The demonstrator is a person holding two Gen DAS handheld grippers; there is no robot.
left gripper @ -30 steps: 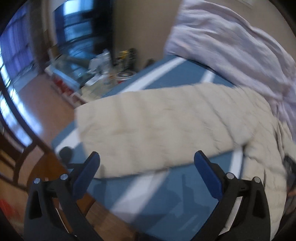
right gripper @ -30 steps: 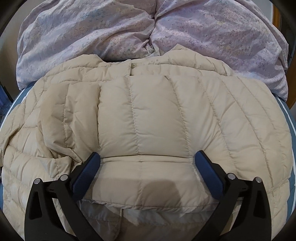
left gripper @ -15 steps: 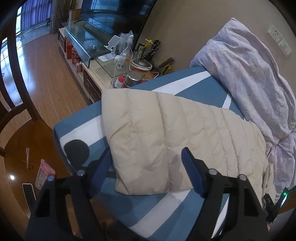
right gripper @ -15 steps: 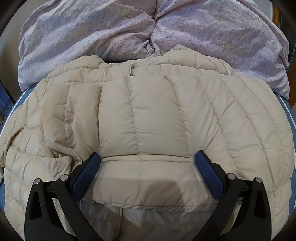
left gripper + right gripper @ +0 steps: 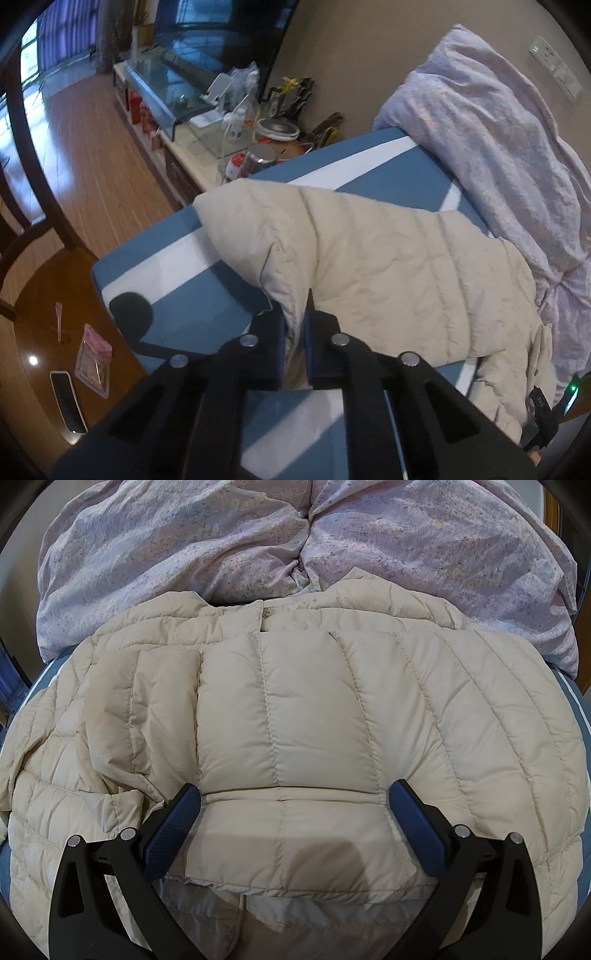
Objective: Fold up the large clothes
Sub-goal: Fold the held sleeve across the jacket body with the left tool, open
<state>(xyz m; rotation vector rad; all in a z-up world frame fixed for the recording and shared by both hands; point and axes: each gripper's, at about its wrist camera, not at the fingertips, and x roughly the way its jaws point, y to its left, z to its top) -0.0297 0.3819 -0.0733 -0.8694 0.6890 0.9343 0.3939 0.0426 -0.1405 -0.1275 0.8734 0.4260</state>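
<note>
1. Left hand-held gripper (image 5: pixel 294 334) is pressed together, its blue pads pinching the near edge of the sleeve (image 5: pixel 332 254) of the cream quilted puffer jacket (image 5: pixel 295 720).
2. That sleeve stretches out across the blue bed cover with white stripes (image 5: pixel 388 173), its cuff end reaching toward the bed's far-left edge.
3. Over on the right, the right hand-held gripper (image 5: pixel 295 812) is spread wide, both blue pads (image 5: pixel 173 823) hovering just over the jacket's body with nothing between them.
4. The jacket lies flat on the bed, collar and snap button (image 5: pixel 266 612) up top, hem and pale grey lining (image 5: pixel 221 908) nearest the right camera.
5. Its left side is bunched into folds; the right side lies smooth.
6. A rumpled lilac floral duvet (image 5: pixel 258 542) is piled behind the collar, touching the jacket's top edge.
7. Beyond the bed in the left view: a glass-topped low cabinet (image 5: pixel 166 85) cluttered with bottles and tins.
8. Down on the round brown wooden worktop (image 5: pixel 40 325), a smartphone (image 5: pixel 68 400) and a pink packet (image 5: pixel 93 360) sit just beside each other.
</note>
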